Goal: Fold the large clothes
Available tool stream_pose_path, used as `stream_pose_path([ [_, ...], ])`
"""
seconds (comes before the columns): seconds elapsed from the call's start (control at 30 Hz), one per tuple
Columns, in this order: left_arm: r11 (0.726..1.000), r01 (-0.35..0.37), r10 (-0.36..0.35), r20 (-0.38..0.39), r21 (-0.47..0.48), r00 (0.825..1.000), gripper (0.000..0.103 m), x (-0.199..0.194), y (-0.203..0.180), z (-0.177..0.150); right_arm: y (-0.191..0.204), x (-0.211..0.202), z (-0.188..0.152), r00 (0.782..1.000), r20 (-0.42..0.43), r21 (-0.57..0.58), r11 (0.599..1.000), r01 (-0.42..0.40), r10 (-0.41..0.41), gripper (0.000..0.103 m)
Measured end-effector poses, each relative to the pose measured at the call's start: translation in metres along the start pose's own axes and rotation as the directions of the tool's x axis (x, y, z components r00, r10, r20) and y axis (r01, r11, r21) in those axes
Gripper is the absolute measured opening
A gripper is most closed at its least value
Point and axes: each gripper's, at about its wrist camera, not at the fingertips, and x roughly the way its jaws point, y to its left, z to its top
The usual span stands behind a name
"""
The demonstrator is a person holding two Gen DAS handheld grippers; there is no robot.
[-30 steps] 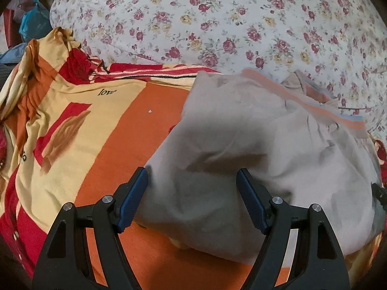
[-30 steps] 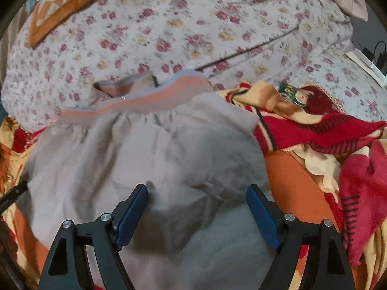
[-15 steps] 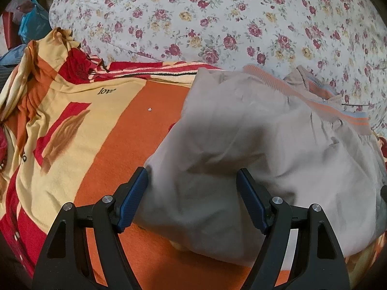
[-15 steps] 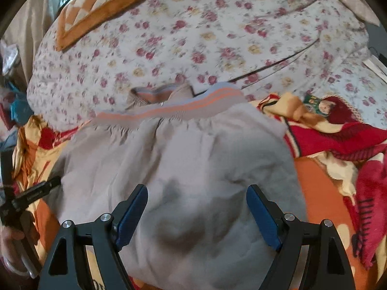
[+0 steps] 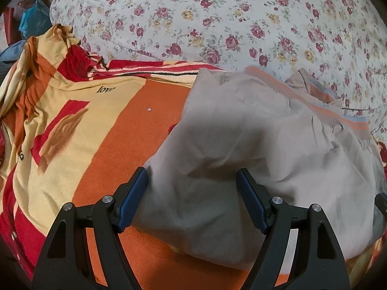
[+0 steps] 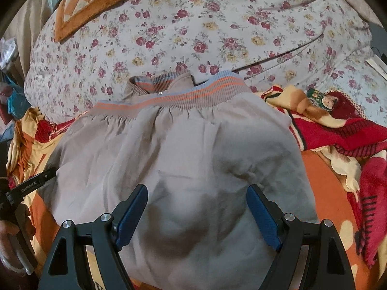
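Note:
A beige garment (image 5: 266, 149) with an orange and blue striped ribbed band (image 6: 183, 96) lies folded on an orange, yellow and red blanket (image 5: 96, 130). In the right wrist view it fills the middle (image 6: 181, 159). My left gripper (image 5: 193, 193) is open and empty over the garment's left edge. My right gripper (image 6: 197, 205) is open and empty above the garment's near part. The left gripper's body (image 6: 26, 188) shows at the left edge of the right wrist view.
A floral quilt (image 5: 217, 24) is heaped behind the garment. An orange checked cushion (image 6: 96, 2) lies on the quilt at the back. Bunched red and yellow blanket folds (image 6: 350, 140) lie to the right. Bags and clutter (image 5: 26, 21) sit at far left.
The right gripper has drawn back and up from the garment, so more quilt and the cushion show. The left gripper has barely moved. Both stay open.

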Motion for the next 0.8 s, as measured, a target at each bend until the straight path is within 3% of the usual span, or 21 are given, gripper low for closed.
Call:
stream_pose_path([
  [0.8,1.0,0.009,-0.009,-0.001,0.0,1.0,0.076,-0.0006,-0.0011,0.0001,0.0028,0.002,-0.0022,1.0,-0.005,-0.014,1.0,0.017,-0.017,0.082],
])
